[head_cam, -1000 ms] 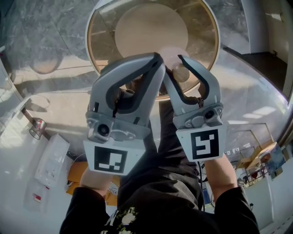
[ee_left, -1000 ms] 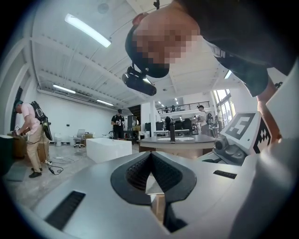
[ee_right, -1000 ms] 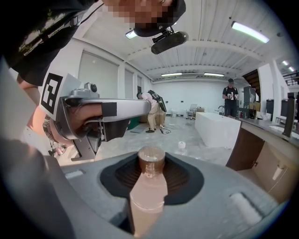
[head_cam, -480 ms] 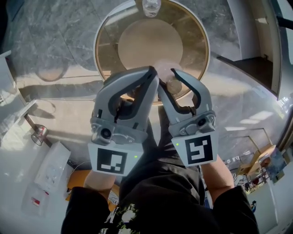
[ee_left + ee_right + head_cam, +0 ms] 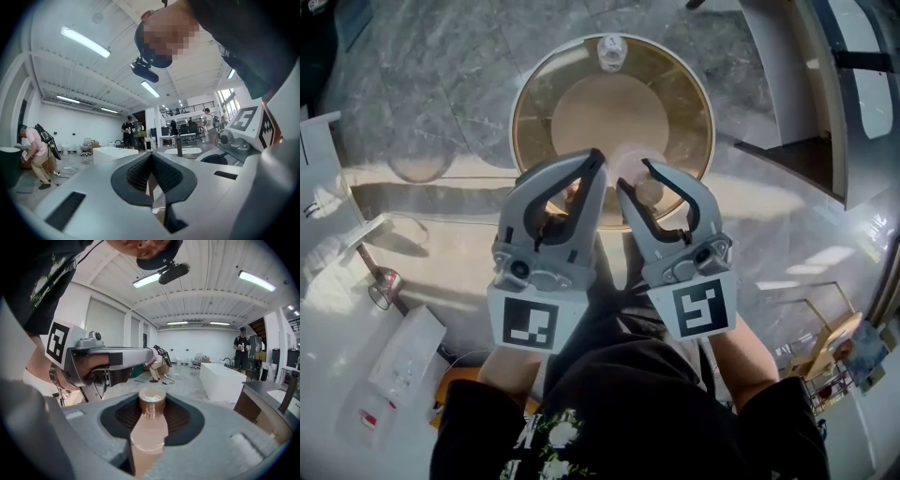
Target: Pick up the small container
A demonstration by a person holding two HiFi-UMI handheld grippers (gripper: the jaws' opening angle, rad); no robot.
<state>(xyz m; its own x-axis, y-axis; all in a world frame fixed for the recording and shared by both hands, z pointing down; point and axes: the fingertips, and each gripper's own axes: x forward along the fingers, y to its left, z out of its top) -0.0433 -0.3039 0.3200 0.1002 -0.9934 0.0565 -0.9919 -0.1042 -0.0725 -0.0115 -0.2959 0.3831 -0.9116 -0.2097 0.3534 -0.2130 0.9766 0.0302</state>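
Presently, my right gripper (image 5: 151, 411) is clamped on the small container (image 5: 149, 434), which sits directly between its jaws with the cap in the pad hollow. My left gripper (image 5: 151, 157), just beside it, has its 2 jaws together and holds nothing.

Ceiling strip lights (image 5: 85, 41) shine bright, sun glares on the floor (image 5: 441, 225), fisheye edges bend and darken

One left tool (image 5: 598, 161), one right tool (image 5: 633, 176), one small container (image 5: 149, 427), one round table (image 5: 525, 127), one clear jar (image 5: 610, 52)
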